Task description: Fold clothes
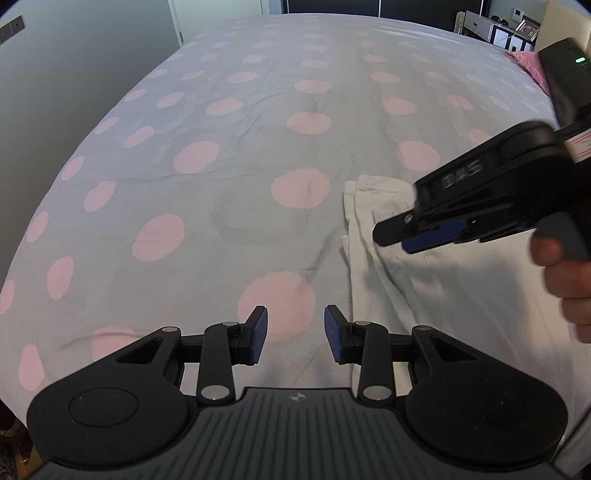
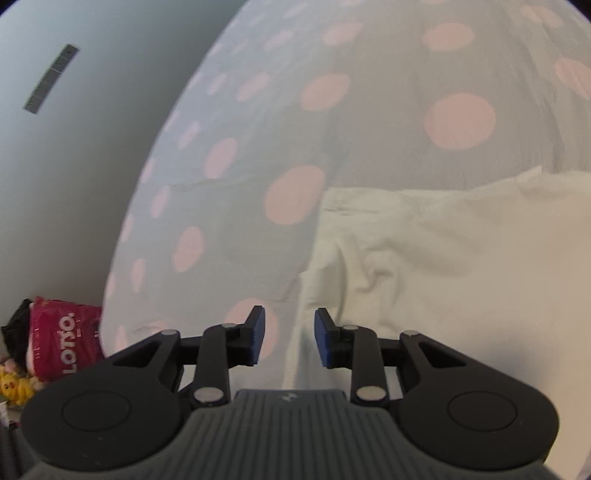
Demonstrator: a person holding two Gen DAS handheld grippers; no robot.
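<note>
A white garment (image 1: 443, 280) lies flat on the bed at the right of the left wrist view, its folded left edge running down past my left gripper. My left gripper (image 1: 295, 334) stands open over the bedsheet just left of that edge, holding nothing. My right gripper (image 1: 406, 230) hovers above the garment's upper left part, held by a hand (image 1: 565, 280). In the right wrist view the right gripper (image 2: 289, 338) is open and empty above the left edge of the white garment (image 2: 443, 266).
The bed carries a grey sheet with pink dots (image 1: 229, 177), wrinkled in places. A grey wall (image 1: 74, 74) runs along the left. A pink pillow (image 1: 528, 62) and white furniture (image 1: 491, 29) sit at the far right. A red bag (image 2: 62, 343) lies on the floor beside the bed.
</note>
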